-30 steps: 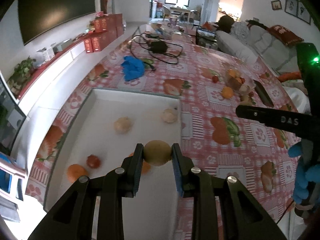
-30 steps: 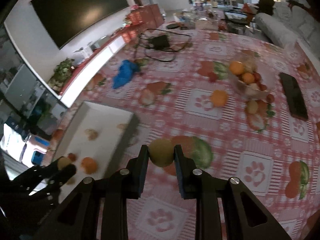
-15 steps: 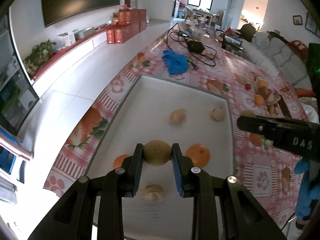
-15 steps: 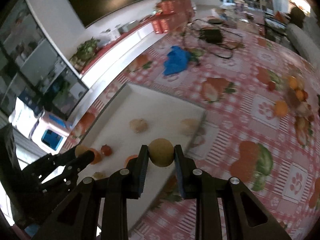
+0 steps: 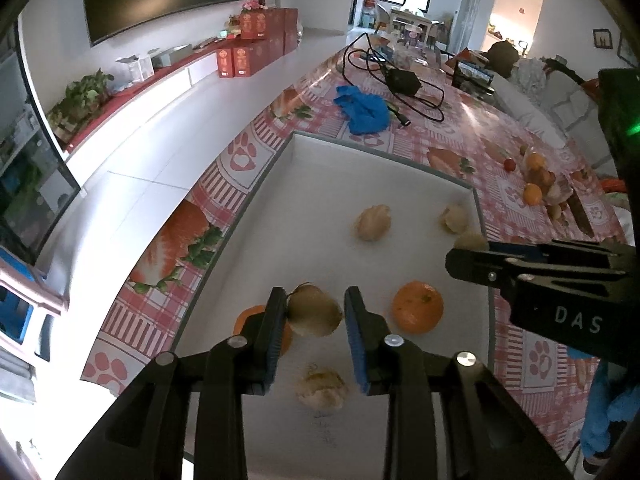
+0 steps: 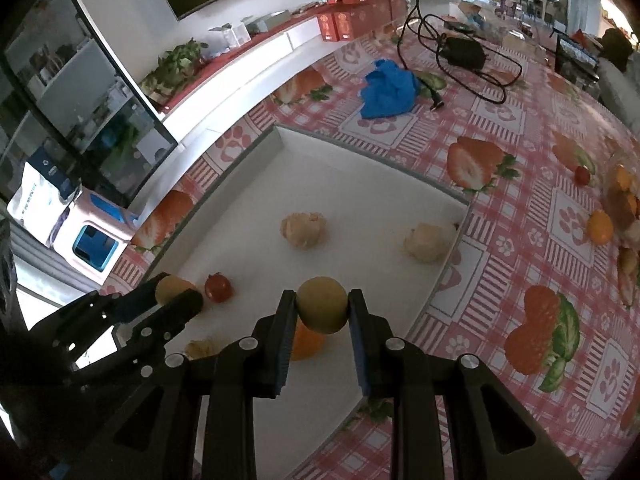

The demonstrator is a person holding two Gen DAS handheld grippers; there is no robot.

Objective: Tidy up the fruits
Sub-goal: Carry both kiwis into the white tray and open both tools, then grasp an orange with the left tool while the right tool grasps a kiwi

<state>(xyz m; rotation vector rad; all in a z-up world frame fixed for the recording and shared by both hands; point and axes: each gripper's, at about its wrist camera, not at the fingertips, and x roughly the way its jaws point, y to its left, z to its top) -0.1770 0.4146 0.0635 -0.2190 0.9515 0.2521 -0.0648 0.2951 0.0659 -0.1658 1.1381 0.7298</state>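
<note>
Over the white tray (image 5: 288, 184), the left tool (image 5: 315, 312), its jaws just spreading, had the brownish fruit (image 5: 314, 314) loose between them, dropping, while the right tool (image 6: 322, 312), nearer the tray's right rim, pinched a yellow fruit (image 6: 322, 310).

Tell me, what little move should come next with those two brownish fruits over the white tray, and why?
Probably the left hand-held gripper should finish opening and lift away: its jaws have just been opening, and its brown fruit sits loosely between them over the white tray. The right hand-held gripper clamps a yellowish fruit above the tray, ready to release after.
</note>
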